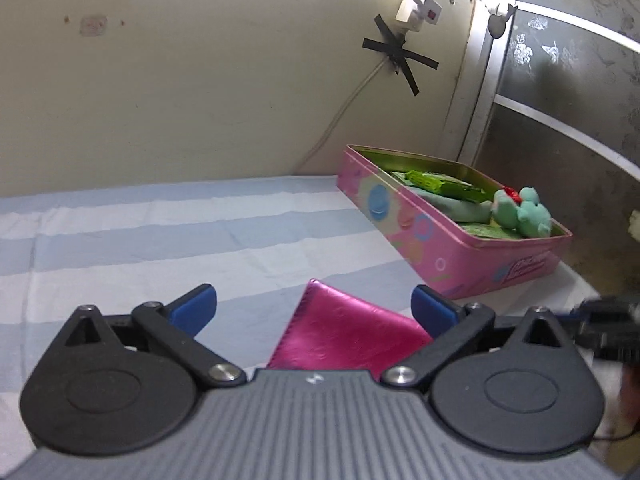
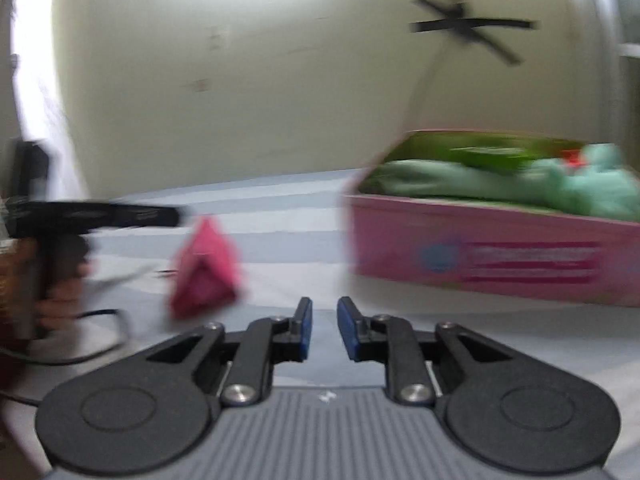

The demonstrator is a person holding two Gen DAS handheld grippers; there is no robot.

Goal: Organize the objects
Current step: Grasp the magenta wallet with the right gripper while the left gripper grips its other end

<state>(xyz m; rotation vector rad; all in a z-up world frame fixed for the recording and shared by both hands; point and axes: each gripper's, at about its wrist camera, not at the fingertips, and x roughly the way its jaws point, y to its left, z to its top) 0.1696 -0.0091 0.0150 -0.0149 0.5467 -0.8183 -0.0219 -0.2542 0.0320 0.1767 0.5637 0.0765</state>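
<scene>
Hand seen only from right wrist.

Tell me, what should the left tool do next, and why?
Probably ease forward and close on the pink pouch. The left tool is wide open with the pouch lying loose between its fingers on the striped cloth, while the pink box already holds green things.

The right wrist view is smeared throughout. The left tool covers the pink wallet's near edge; the tin's print is unreadable.
</scene>
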